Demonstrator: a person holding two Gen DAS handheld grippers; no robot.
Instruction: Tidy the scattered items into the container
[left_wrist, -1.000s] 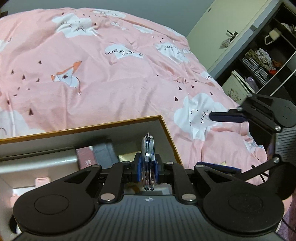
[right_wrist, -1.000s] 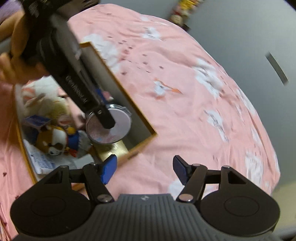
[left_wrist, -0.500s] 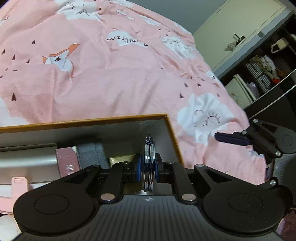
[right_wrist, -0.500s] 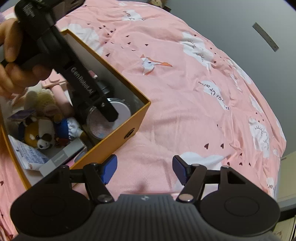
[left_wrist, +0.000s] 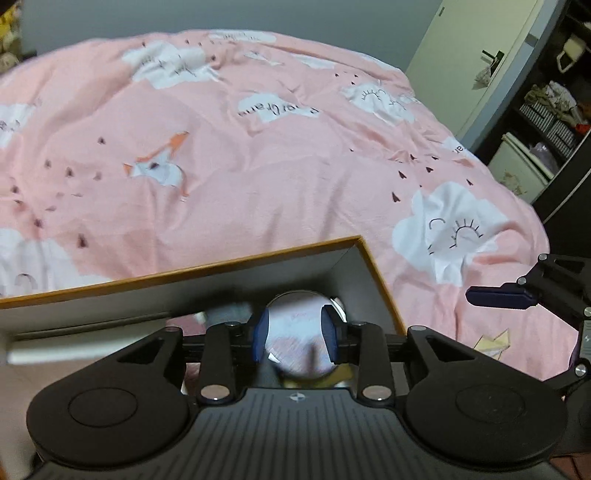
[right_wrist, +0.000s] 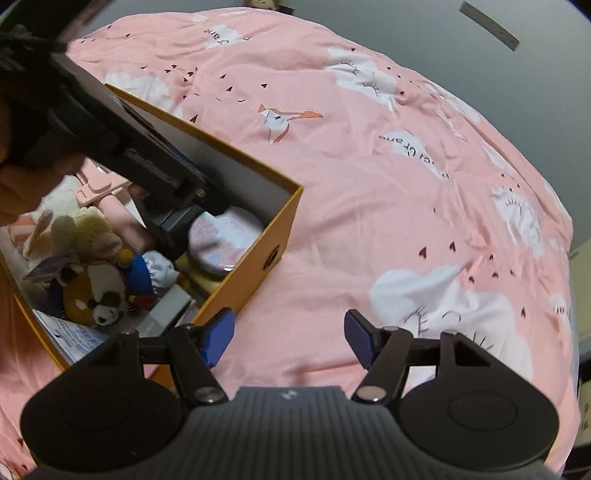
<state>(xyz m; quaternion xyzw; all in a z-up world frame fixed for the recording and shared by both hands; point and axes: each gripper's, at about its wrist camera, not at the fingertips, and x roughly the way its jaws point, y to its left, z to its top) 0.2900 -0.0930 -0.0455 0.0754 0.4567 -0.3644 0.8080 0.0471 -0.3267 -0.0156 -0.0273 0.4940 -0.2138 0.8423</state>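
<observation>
The left hand-held gripper reaches down into the orange cardboard box, its blue pads parting, and the round silver tin with a pink-and-white lid sits between them, released and lying flat in the box's near corner. Around the tin (packed in tight) lie a brown-and-white plush animal, a blue-and-white soft toy, a cream fluffy plush and a grey carton. The right hand-held gripper hangs just outside the box's corner with its jaws wide apart, nothing between them, above the pink duvet printed with white clouds on the bed. A dark shelf unit stands beyond.
</observation>
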